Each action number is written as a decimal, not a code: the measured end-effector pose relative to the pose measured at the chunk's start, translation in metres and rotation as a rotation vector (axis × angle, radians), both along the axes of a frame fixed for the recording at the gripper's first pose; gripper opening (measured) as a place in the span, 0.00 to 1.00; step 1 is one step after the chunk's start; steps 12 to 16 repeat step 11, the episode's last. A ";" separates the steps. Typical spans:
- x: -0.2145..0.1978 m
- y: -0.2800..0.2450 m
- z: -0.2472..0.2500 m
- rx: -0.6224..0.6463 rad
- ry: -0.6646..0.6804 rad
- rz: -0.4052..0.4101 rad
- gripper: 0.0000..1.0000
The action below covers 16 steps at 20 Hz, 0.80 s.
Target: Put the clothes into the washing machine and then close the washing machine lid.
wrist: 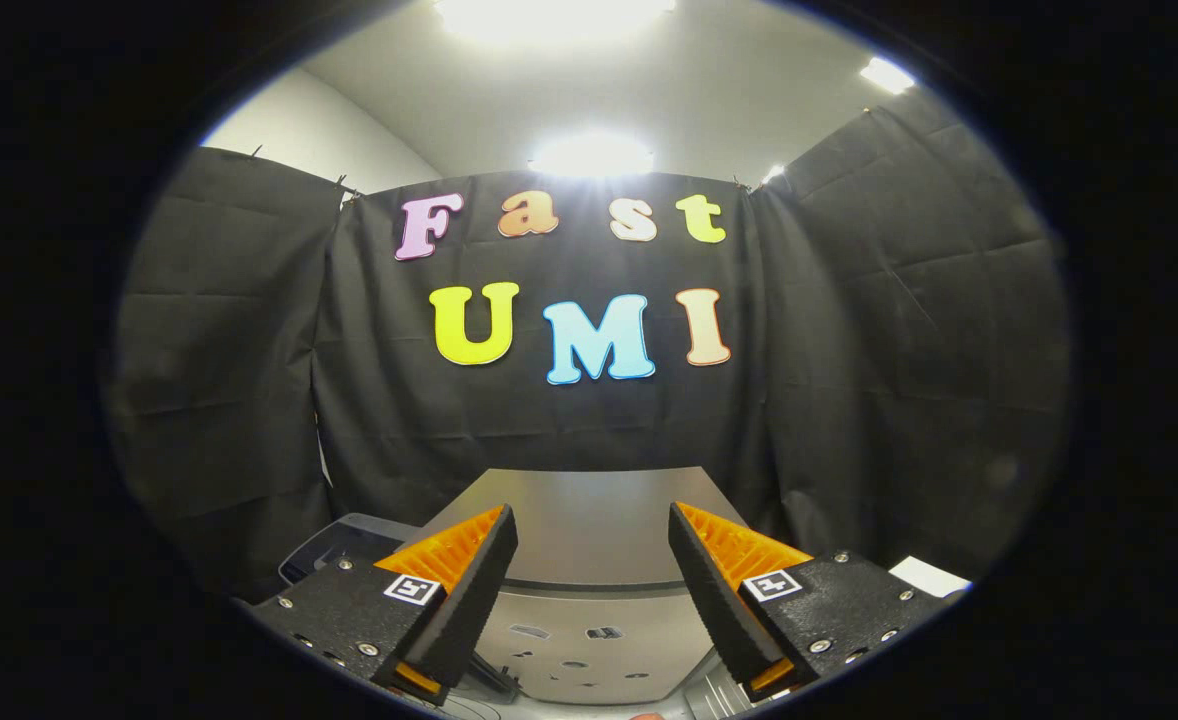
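My gripper (591,530) is open, with a wide gap and nothing between its fingers. Between and beyond the fingers stands the raised lid (589,520) of the washing machine, a flat silver-grey panel tilted up toward the black cloth wall. Below the lid, down between the fingers, I see a grey inner surface of the washing machine (589,650) with several small dark holes. No clothes are in sight.
A dark blue-grey plastic bin (344,545) sits to the left of the machine, behind the left finger. A small white object (929,577) lies beyond the right finger. Black cloth walls close the booth on three sides, with bright ceiling lights above.
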State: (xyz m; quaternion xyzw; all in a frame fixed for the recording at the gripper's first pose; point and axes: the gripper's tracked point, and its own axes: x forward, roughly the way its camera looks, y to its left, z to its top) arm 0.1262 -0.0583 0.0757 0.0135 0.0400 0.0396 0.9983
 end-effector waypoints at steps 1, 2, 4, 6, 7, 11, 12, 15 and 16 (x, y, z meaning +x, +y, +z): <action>0.001 0.001 0.000 0.001 -0.002 0.002 0.94; 0.001 0.001 0.000 -0.001 -0.003 0.003 0.95; 0.001 0.003 0.001 -0.001 -0.006 0.008 0.95; 0.002 0.004 0.002 0.001 -0.008 0.010 0.94; 0.003 0.004 0.002 0.003 -0.009 0.010 0.95; 0.005 0.004 -0.001 0.001 -0.005 0.006 0.94; 0.005 0.004 -0.001 0.001 -0.005 0.006 0.94; 0.005 0.004 -0.001 0.001 -0.005 0.006 0.94; 0.005 0.004 -0.001 0.001 -0.005 0.006 0.94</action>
